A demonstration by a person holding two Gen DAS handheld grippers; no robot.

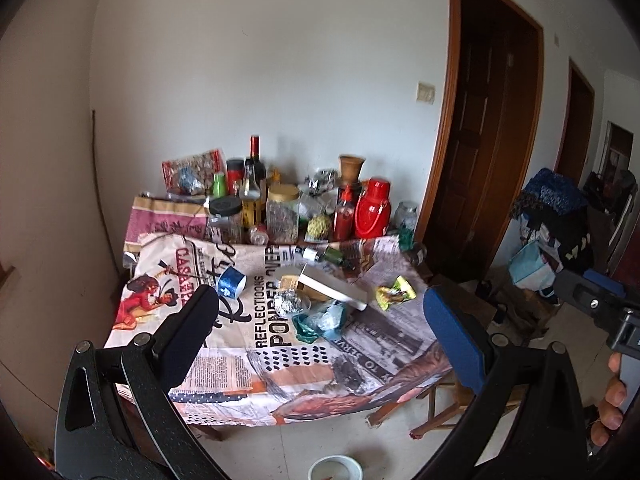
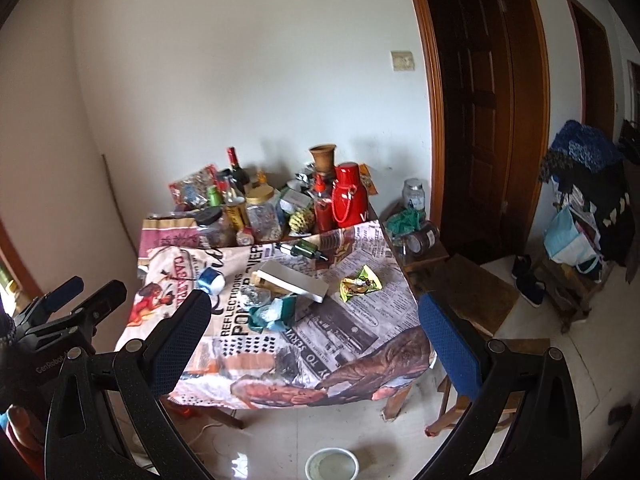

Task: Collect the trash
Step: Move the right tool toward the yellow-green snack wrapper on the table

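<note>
Ahead on the table (image 1: 224, 336) — green wrapper (image 1: 395, 292), well beyond both jaws, spread empty.

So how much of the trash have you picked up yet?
None that shows. Both grippers, left and right, are open, empty and held back from the table. Still lying on the cloth: the foil ball, the yellow-green wrapper, the crumpled teal plastic and the tipped green bottle. A white bucket waits on the floor below; I can't see inside it well.
</note>
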